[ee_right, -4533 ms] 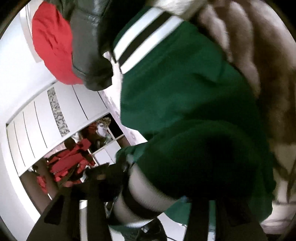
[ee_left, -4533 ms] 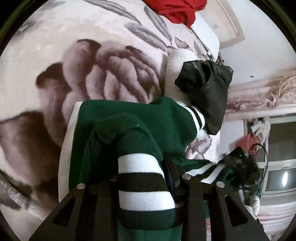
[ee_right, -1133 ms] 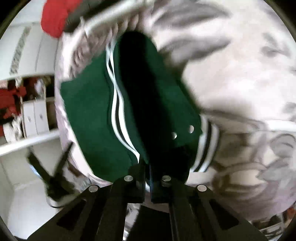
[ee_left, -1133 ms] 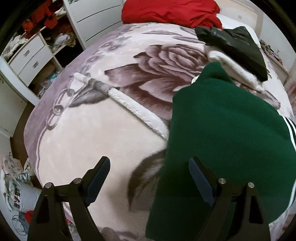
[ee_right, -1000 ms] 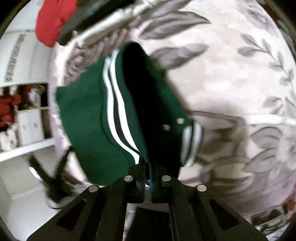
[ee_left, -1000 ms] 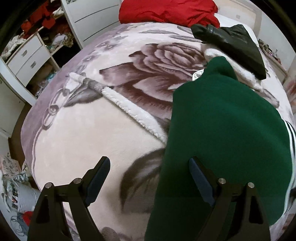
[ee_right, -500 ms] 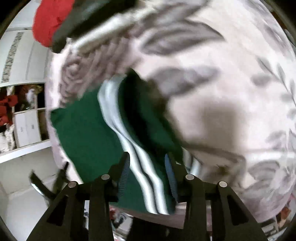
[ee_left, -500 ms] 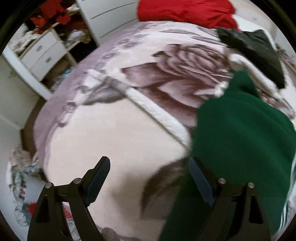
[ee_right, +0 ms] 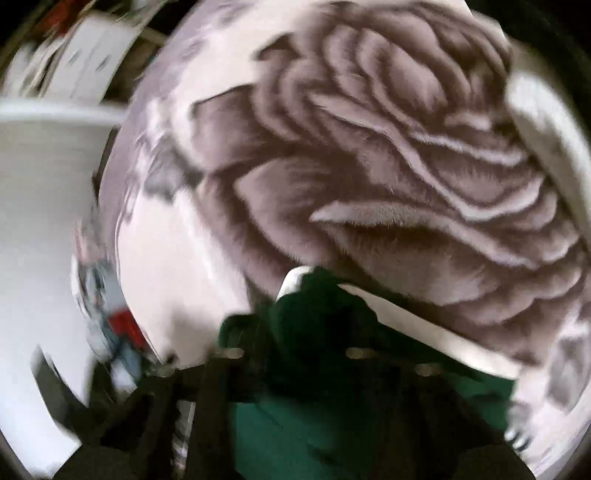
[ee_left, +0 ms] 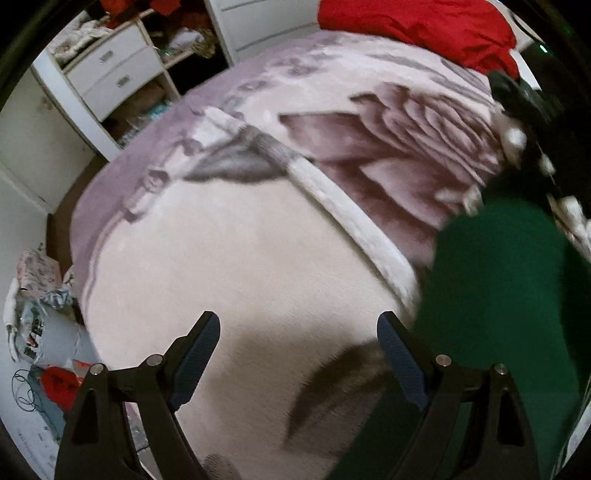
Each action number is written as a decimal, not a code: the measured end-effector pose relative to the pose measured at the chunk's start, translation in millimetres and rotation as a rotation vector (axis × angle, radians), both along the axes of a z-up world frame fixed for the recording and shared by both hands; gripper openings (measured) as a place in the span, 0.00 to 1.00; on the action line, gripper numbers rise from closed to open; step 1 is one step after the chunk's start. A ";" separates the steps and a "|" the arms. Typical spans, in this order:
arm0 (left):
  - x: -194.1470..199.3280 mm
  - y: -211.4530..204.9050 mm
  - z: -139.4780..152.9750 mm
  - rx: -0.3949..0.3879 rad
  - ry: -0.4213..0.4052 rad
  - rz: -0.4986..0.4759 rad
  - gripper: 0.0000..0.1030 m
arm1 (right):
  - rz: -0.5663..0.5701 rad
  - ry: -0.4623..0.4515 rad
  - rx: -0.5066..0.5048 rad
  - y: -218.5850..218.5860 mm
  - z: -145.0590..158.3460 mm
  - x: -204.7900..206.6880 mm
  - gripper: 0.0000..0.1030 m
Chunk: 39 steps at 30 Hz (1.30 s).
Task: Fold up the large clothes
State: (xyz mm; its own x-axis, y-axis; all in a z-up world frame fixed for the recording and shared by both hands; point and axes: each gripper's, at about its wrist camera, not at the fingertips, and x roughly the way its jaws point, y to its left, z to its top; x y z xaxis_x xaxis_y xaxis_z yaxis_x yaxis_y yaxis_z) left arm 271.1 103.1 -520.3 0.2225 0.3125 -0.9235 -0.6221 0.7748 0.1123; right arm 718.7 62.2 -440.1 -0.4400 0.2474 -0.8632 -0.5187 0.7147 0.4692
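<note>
Bedroom, seen from beside the bed: drawers [ee_left: 110, 70] at far left, rose-print blanket [ee_left: 240, 258] across the middle, red cloth [ee_left: 424, 26] at the head. Left gripper [ee_left: 299, 350] hangs wide and empty over bare blanket; the green jacket [ee_left: 509, 295] lies to its right, its edge at the right-hand finger [ee_left: 400, 362], its long axis running away toward the head of the bed. Right gripper [ee_right: 295, 354], blurred, is closing with green fabric bunched between its jaws; contact cannot be told. It appears the nearer to the jacket.

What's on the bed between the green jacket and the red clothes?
In the left wrist view, only the rose-print blanket shows between the green jacket and the red clothes.
</note>
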 end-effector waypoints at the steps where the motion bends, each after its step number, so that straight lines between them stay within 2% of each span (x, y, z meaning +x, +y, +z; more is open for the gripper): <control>1: 0.2 -5.1 -4.4 -0.021 0.002 -0.020 0.84 | -0.079 0.017 0.000 -1.6 -8.9 7.9 0.17; 3: 0.2 -12.9 -8.6 -0.017 0.004 -0.040 0.84 | -0.248 0.077 0.003 -11.3 -26.3 25.0 0.16; 5: -1.3 -16.4 -8.2 0.004 -0.002 -0.062 0.85 | -0.410 0.197 -0.016 -22.9 -58.3 39.8 0.15; 6: -1.5 -15.0 -8.0 0.000 0.000 -0.064 0.84 | -0.451 0.239 -0.039 -24.7 -71.9 43.5 0.14; 7: -1.8 -11.8 -8.0 -0.011 0.007 -0.059 0.84 | -0.454 0.238 -0.065 -21.7 -77.0 44.7 0.14; 9: -3.4 -4.6 -7.7 -0.049 0.008 -0.044 0.84 | -0.377 0.272 -0.065 -5.5 -77.4 43.8 0.14; 11: -5.2 2.1 -4.4 -0.072 -0.005 -0.026 0.84 | -0.297 0.299 -0.054 4.8 -59.3 43.6 0.18; 12: -4.6 4.5 -1.7 -0.074 -0.010 -0.025 0.84 | -0.248 0.279 -0.039 7.0 -43.3 45.3 0.28; 13: -1.6 7.2 2.8 -0.074 -0.019 -0.031 0.84 | -0.217 0.247 -0.021 6.5 -31.2 48.2 0.43; 15: 5.8 10.8 9.7 -0.082 -0.038 -0.047 0.84 | -0.138 0.132 -0.001 -0.9 4.4 52.3 0.59; 16: 11.7 12.8 15.0 -0.090 -0.053 -0.062 0.84 | -0.117 0.097 -0.005 -7.5 15.9 53.6 0.60; 19: 33.4 15.7 28.6 -0.106 -0.085 -0.116 0.84 | -0.161 0.031 -0.034 -54.8 42.9 54.1 0.60; 22: 53.8 13.8 37.6 -0.091 -0.097 -0.179 0.84 | -0.254 0.021 -0.051 -110.3 52.7 48.4 0.60; 25: 73.9 10.7 39.8 -0.058 -0.088 -0.240 0.84 | -0.351 0.044 -0.008 -164.7 56.0 26.8 0.60; 29: 92.6 7.4 27.0 -0.045 -0.054 -0.275 0.84 | -0.326 0.036 -0.005 -183.3 39.9 -4.0 0.60; 33: 108.1 1.7 7.5 -0.023 0.001 -0.302 0.84 | -0.244 -0.015 -0.065 -175.1 -5.0 -23.5 0.60; 34: 111.2 1.0 7.0 -0.008 0.012 -0.306 0.84 | -0.220 -0.047 -0.079 -170.5 -12.5 -27.5 0.54; 35: 112.2 1.4 9.2 -0.002 0.014 -0.309 0.84 | -0.205 -0.097 -0.111 -166.2 -16.2 -30.8 0.44; 36: 112.7 2.4 12.2 0.001 0.011 -0.310 0.84 | -0.203 -0.120 -0.138 -164.9 -15.5 -30.9 0.29; 37: 113.0 4.5 17.4 -0.003 0.000 -0.310 0.84 | -0.231 -0.121 -0.131 -168.5 -9.6 -27.3 0.28; 39: 114.3 6.9 23.7 -0.022 -0.014 -0.311 0.84 | -0.376 -0.116 -0.069 -195.6 13.1 -13.6 0.30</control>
State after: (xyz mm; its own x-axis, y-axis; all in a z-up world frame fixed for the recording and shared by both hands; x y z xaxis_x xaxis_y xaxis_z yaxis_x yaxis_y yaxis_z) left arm 385.4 110.0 -496.6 0.3173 0.2071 -0.9254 -0.3565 0.9303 0.0860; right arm 705.1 -133.5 -426.9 -0.2285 0.3121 -0.9222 -0.2620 0.8926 0.3670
